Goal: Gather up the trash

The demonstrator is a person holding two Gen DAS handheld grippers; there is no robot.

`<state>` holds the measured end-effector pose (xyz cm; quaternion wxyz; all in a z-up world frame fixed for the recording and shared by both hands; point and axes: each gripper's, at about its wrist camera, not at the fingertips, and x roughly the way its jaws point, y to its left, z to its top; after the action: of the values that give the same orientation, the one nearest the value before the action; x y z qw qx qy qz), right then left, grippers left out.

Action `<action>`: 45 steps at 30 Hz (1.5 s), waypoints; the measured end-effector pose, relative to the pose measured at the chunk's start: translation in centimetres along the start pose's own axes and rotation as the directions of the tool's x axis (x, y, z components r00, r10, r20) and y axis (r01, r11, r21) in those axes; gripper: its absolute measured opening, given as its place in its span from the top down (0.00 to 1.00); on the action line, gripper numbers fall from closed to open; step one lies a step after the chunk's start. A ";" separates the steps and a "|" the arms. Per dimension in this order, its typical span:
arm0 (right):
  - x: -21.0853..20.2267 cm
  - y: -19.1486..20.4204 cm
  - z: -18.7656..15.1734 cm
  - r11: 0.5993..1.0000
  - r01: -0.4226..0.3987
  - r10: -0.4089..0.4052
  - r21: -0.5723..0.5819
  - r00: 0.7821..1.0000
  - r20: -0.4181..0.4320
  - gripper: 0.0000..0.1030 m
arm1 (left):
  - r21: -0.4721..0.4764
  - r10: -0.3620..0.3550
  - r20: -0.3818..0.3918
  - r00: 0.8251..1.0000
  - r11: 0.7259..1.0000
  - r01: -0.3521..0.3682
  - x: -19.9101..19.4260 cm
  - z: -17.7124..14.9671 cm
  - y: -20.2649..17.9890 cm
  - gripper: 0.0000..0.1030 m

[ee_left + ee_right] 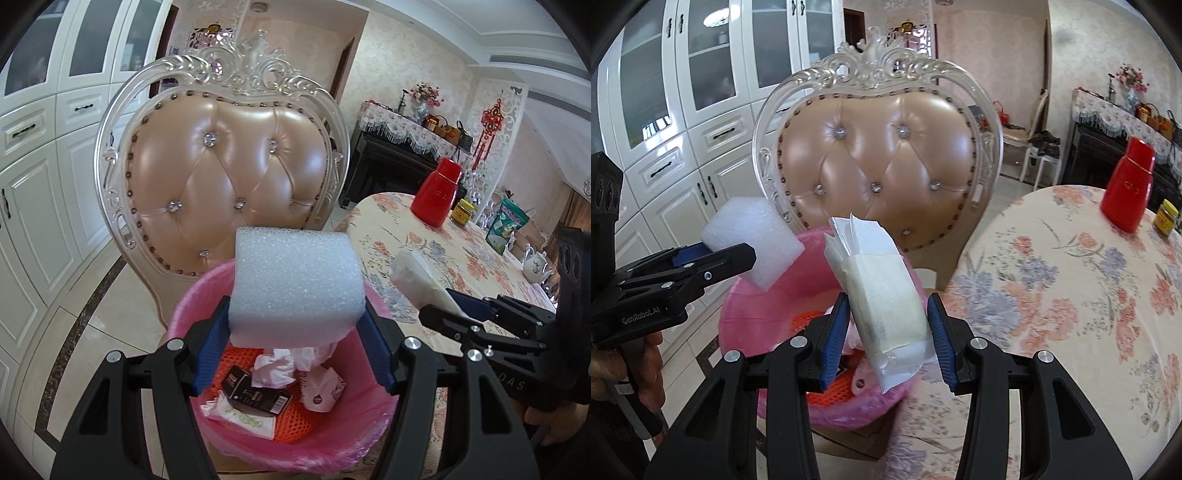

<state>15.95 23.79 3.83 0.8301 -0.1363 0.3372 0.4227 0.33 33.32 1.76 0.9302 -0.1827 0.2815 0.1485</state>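
Left claw (297, 325) clamps the white foam block (297, 284) directly above the pink-lined bin (332, 435). Right claw (888, 328) grips the clear plastic packet (882, 291), upright, nearer the bin's bench-side rim.

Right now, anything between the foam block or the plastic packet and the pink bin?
Nothing visible. The left hand-held gripper holds the foam block over the pink bin, whose mouth is open with trash lying low inside. The right hand-held gripper holds the plastic packet near the rim, unobstructed.
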 end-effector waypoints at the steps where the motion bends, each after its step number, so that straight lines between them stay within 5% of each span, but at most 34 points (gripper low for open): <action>1: 0.2 0.3 0.0 1.000 -0.006 0.006 -0.003 1.000 -0.001 0.59 | -0.003 0.004 0.000 1.000 1.000 -0.004 -0.1 0.0 0.3 0.38; 6: 1.1 1.5 0.1 0.999 -0.035 0.034 -0.019 0.999 -0.012 0.54 | -0.018 0.010 -0.004 1.000 1.000 -0.010 -0.5 0.0 1.1 0.36; 10: 1.6 1.7 -0.1 0.999 -0.047 0.047 -0.020 0.999 -0.018 0.41 | -0.022 0.015 -0.016 1.000 1.000 -0.016 -0.4 0.0 1.5 0.27; 31: -2.2 -0.2 -4.3 1.000 0.010 -0.010 0.013 1.000 -0.025 0.28 | 0.060 0.044 -0.091 0.995 0.997 -0.039 -3.9 -3.2 -0.8 0.06; 45: -3.4 0.2 -4.3 1.000 0.007 -0.007 0.007 1.000 -0.009 0.19 | 0.081 0.108 -0.116 0.987 0.992 -0.099 -5.0 -4.2 -1.0 0.05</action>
<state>12.44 19.64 2.95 0.8306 -0.1365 0.3417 0.4180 -5.24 29.73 1.61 0.9089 -0.1414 0.3514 0.1744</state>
